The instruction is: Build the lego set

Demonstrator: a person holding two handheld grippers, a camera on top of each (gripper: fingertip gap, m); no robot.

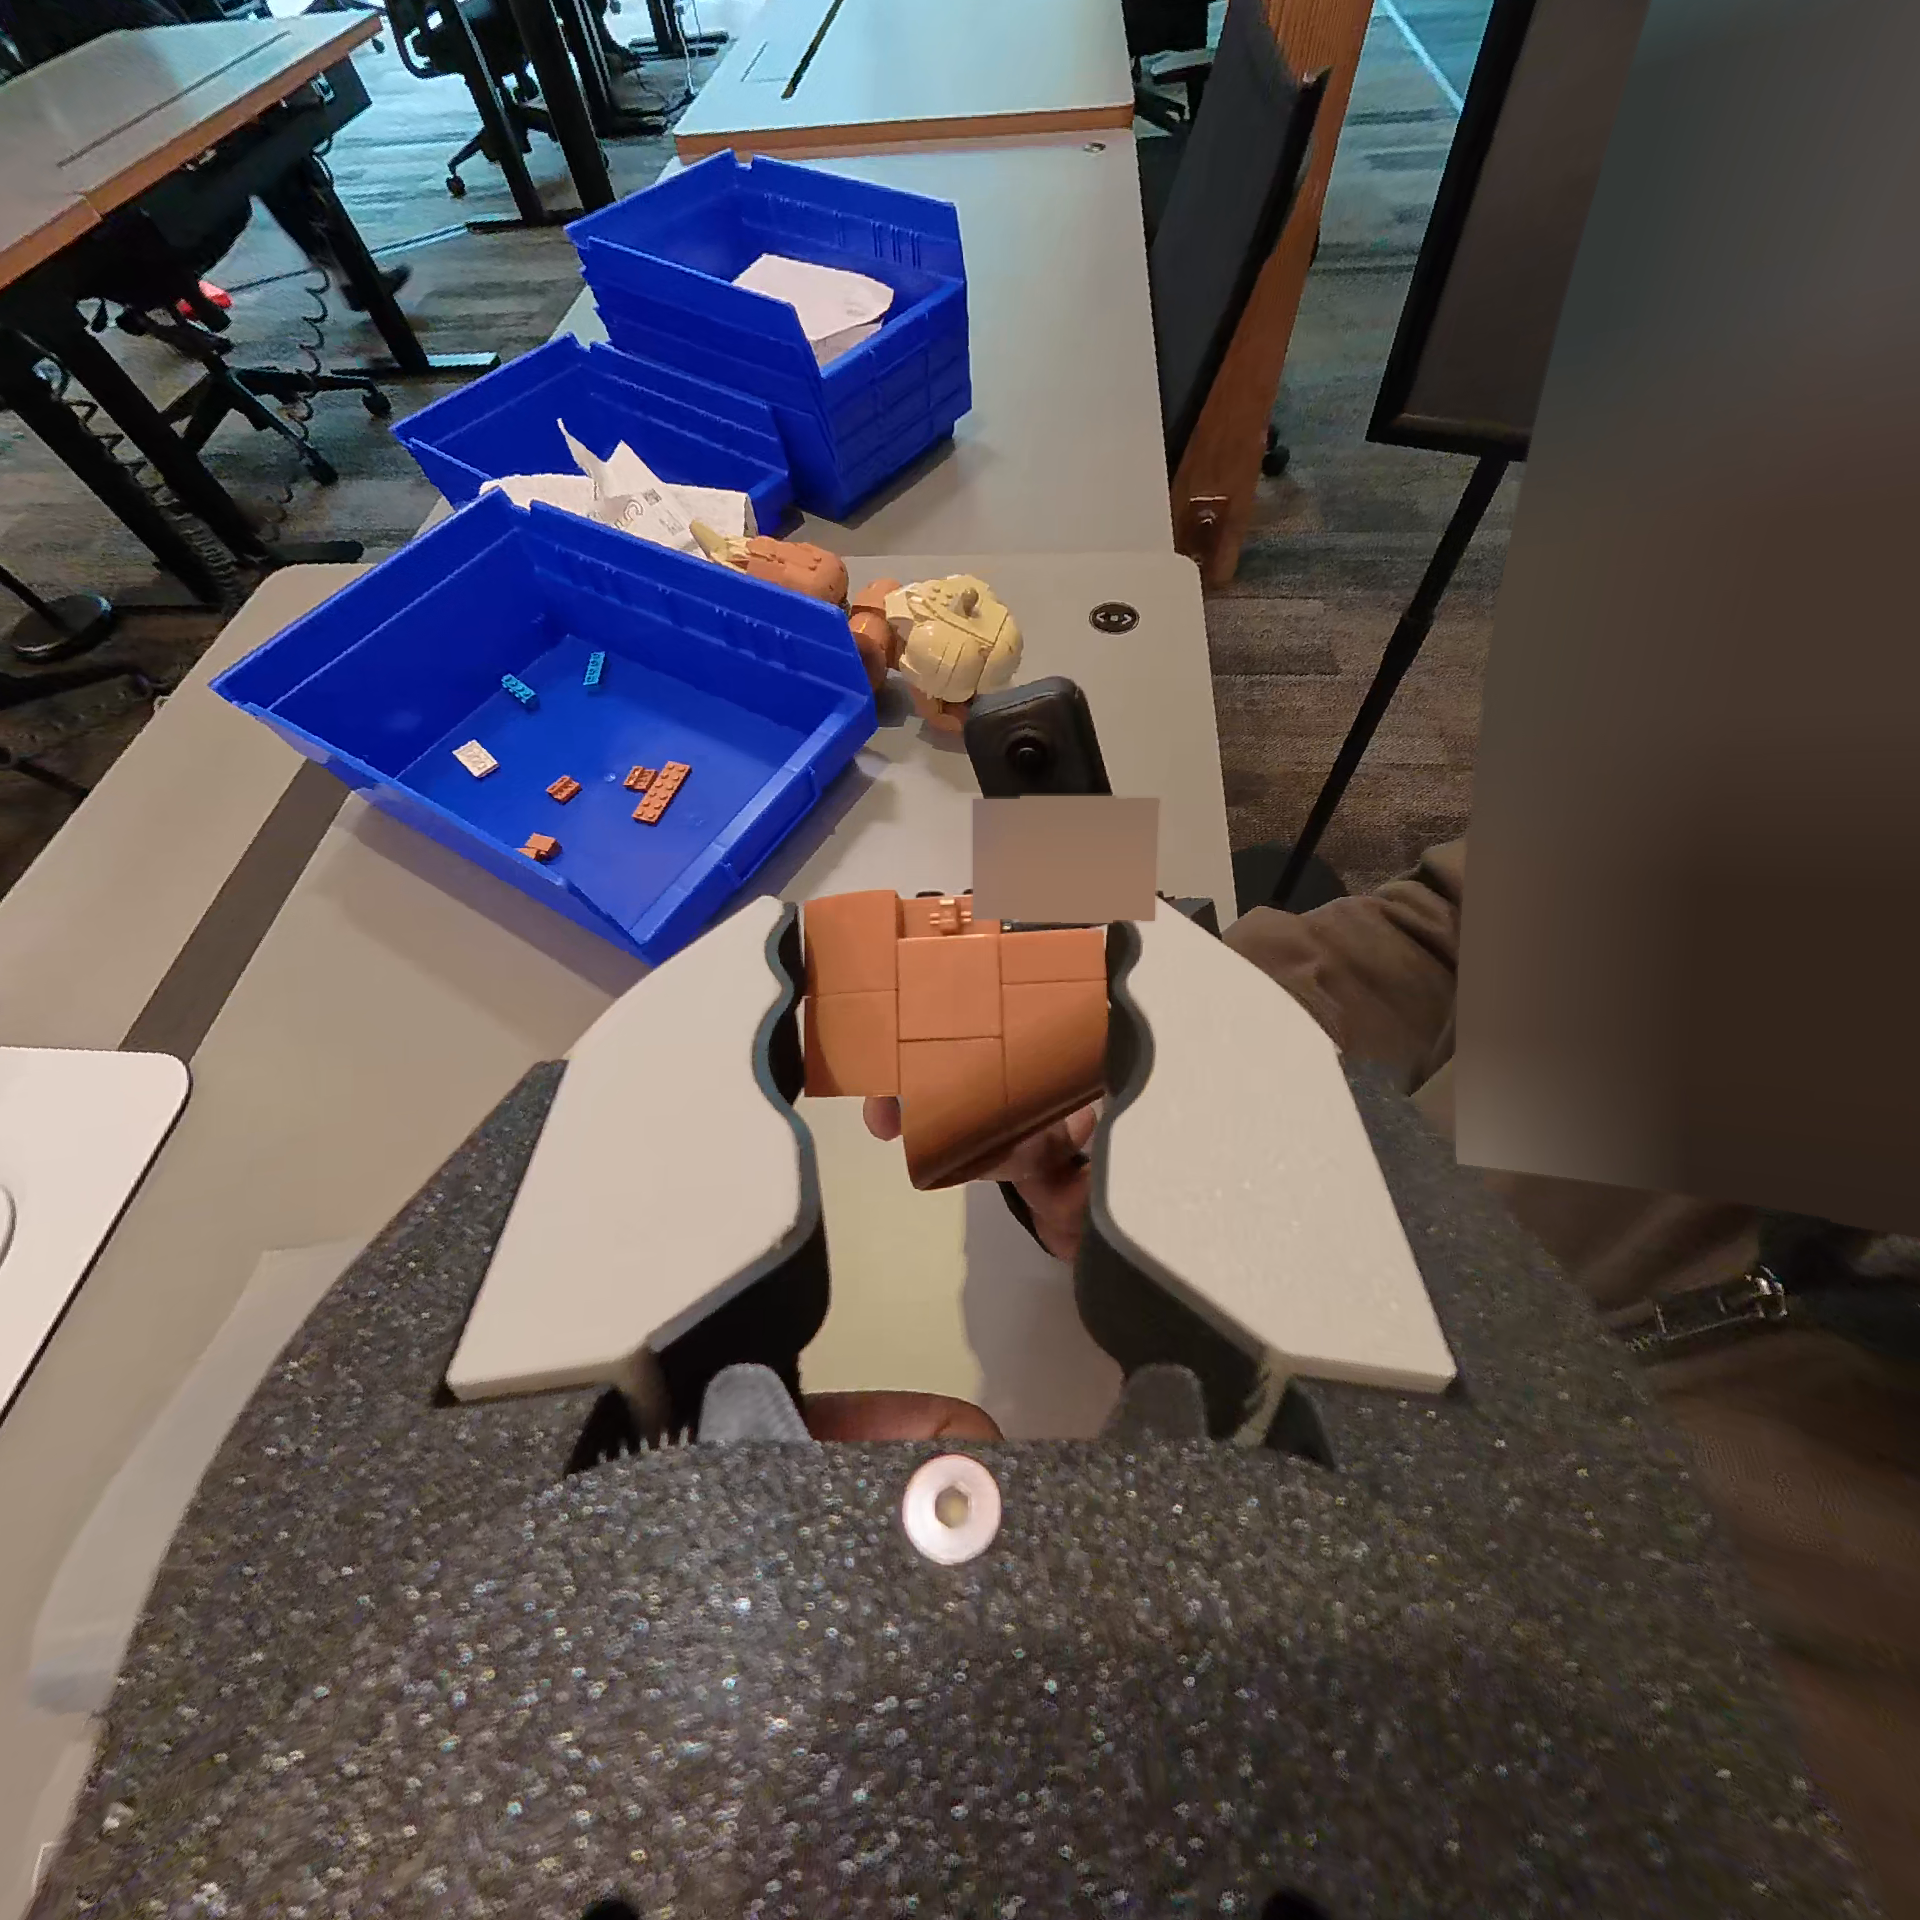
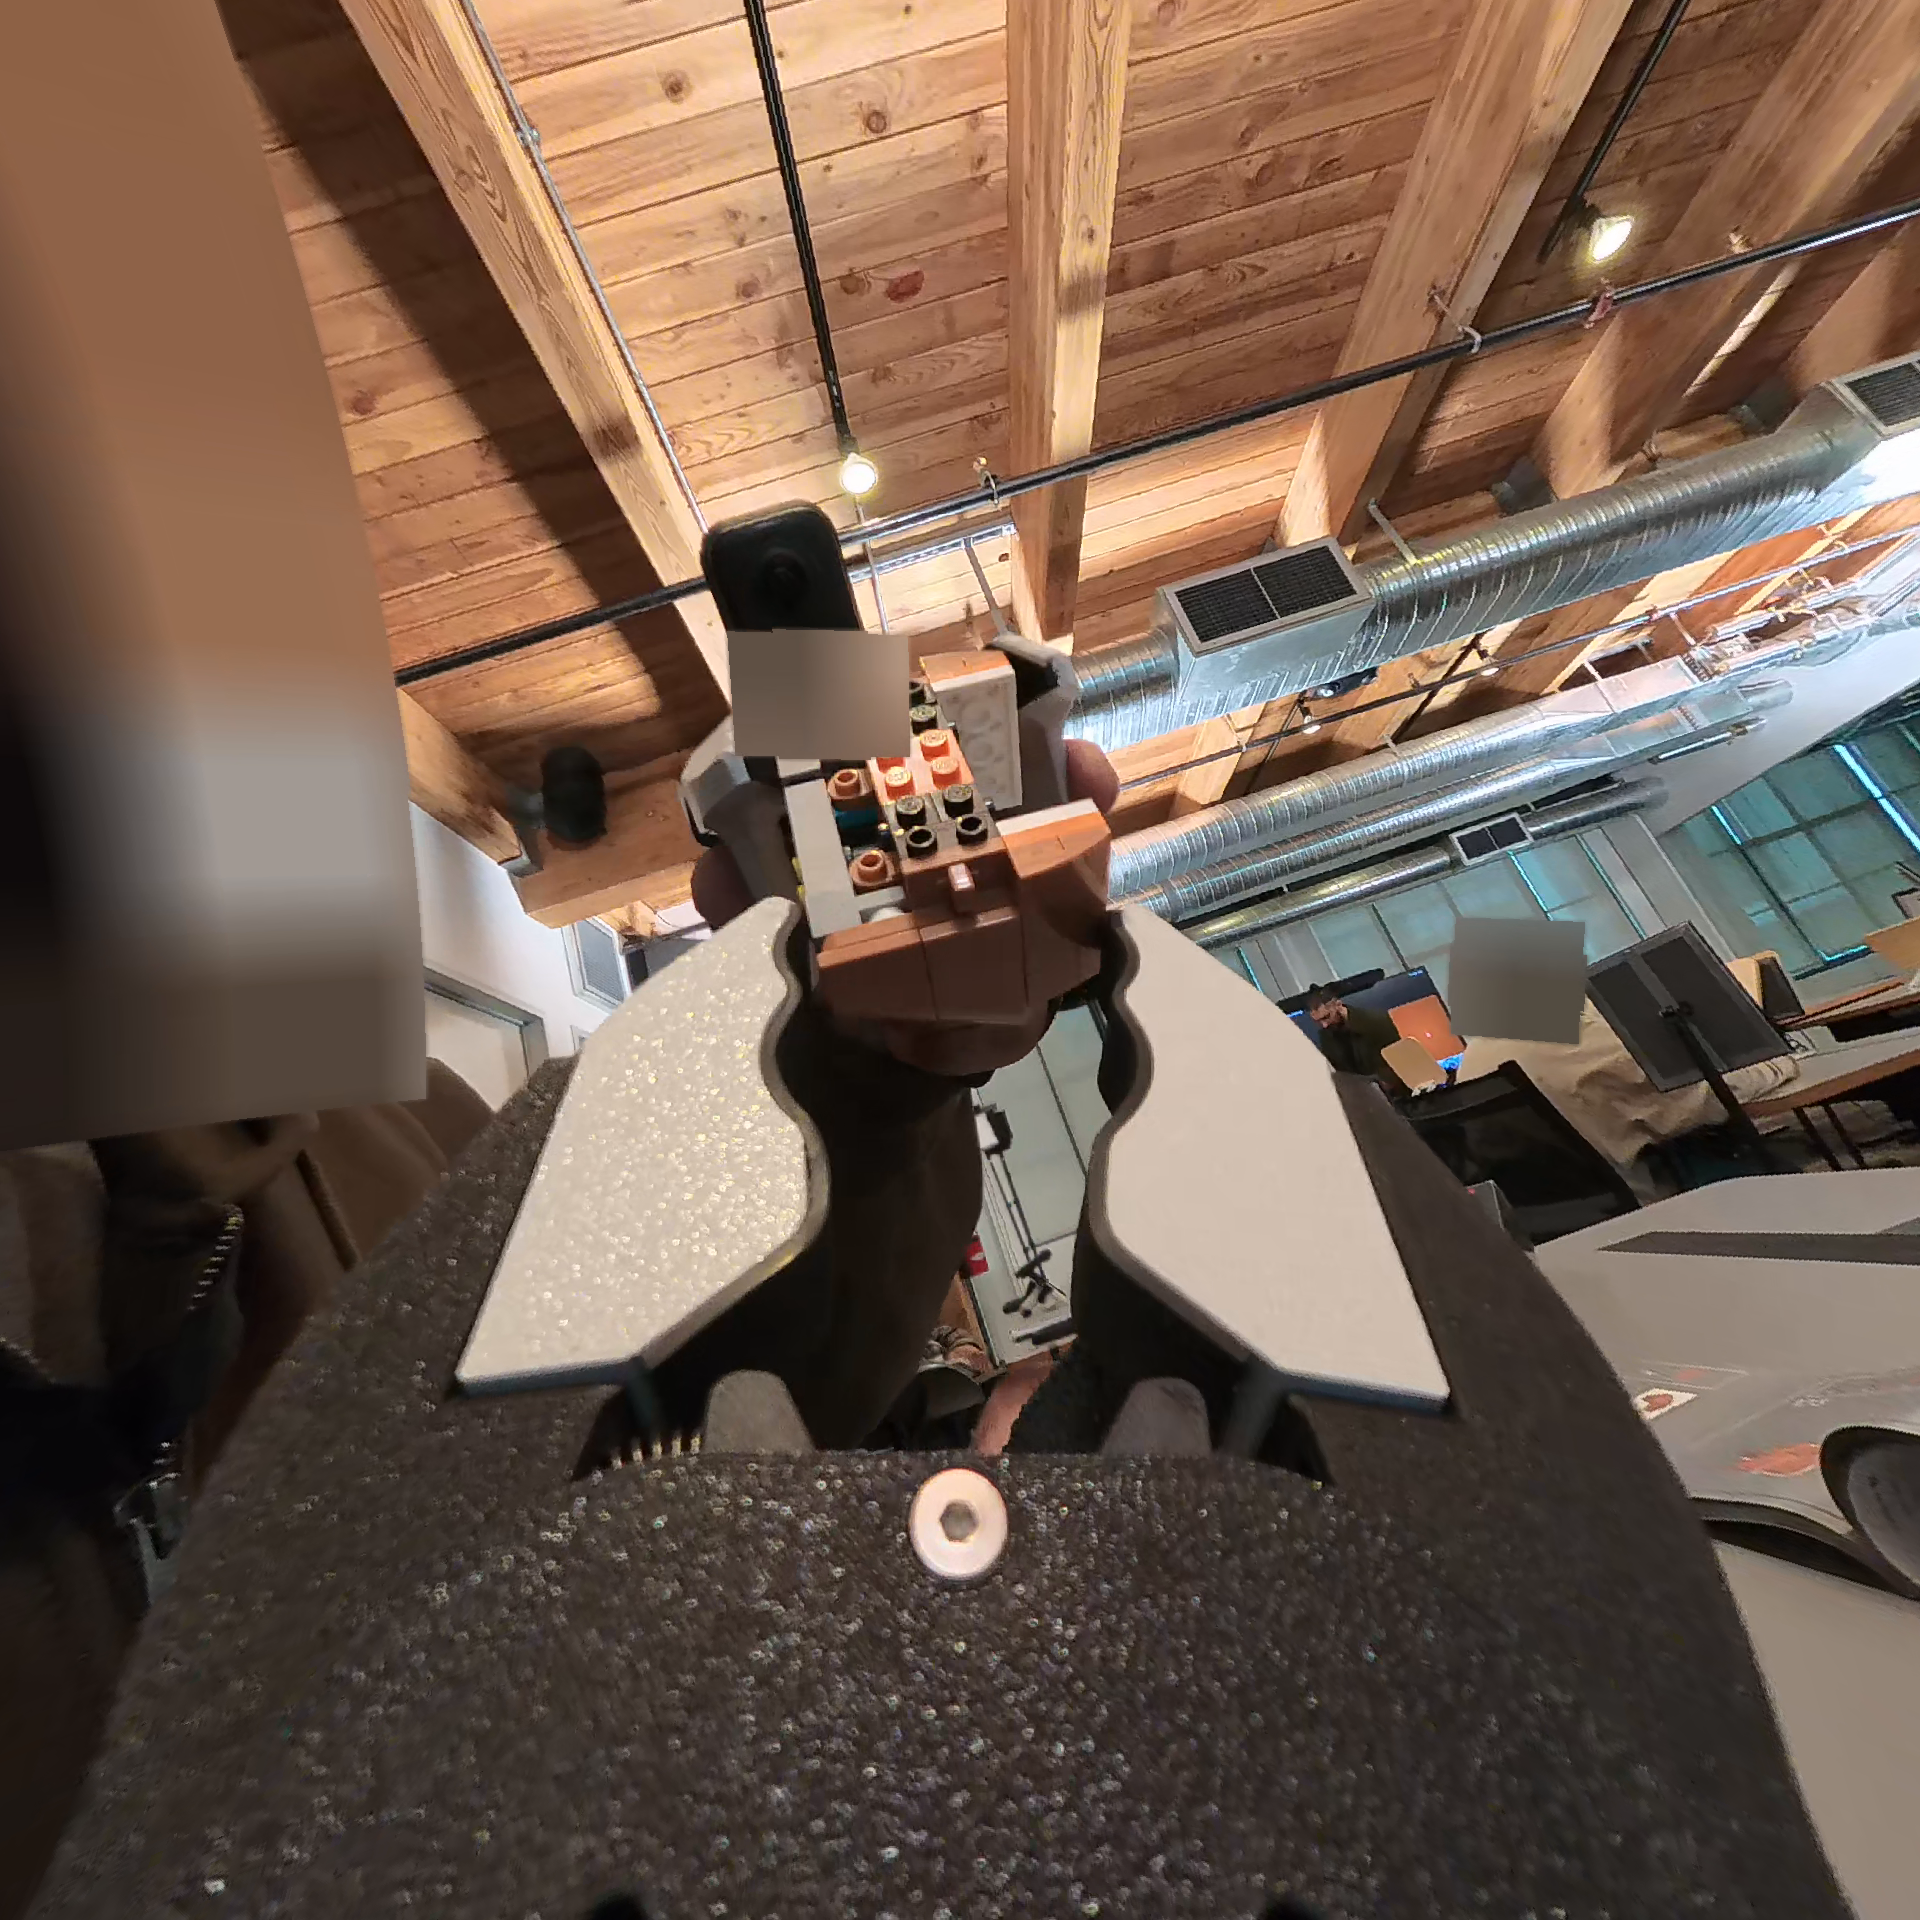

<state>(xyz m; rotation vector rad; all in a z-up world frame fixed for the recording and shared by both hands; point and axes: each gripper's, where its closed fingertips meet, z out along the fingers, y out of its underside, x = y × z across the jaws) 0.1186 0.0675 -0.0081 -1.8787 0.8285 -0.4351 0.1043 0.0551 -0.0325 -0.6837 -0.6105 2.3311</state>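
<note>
**Brown brick assembly, held between two grippers**

- Brick assembly (image 1: 951,1023): centre frame, clamped between the left gripper (image 1: 954,997) fingers, smooth side to its camera.
- Right gripper (image 2: 951,961): jaws closed on the same assembly, studs showing, likely steadying it for pressing.
- Blue bin (image 1: 561,743), centre left: loose bricks (image 1: 655,792), kept within reach.
- Paper scraps (image 1: 623,499): print present, not transcribed.

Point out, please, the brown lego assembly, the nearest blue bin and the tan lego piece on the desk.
brown lego assembly (image 1: 951,1023): left wrist view, its smooth tiled face.
nearest blue bin (image 1: 416,644): left wrist view, its back wall.
tan lego piece (image 1: 961,634): left wrist view, its rounded top.
</note>
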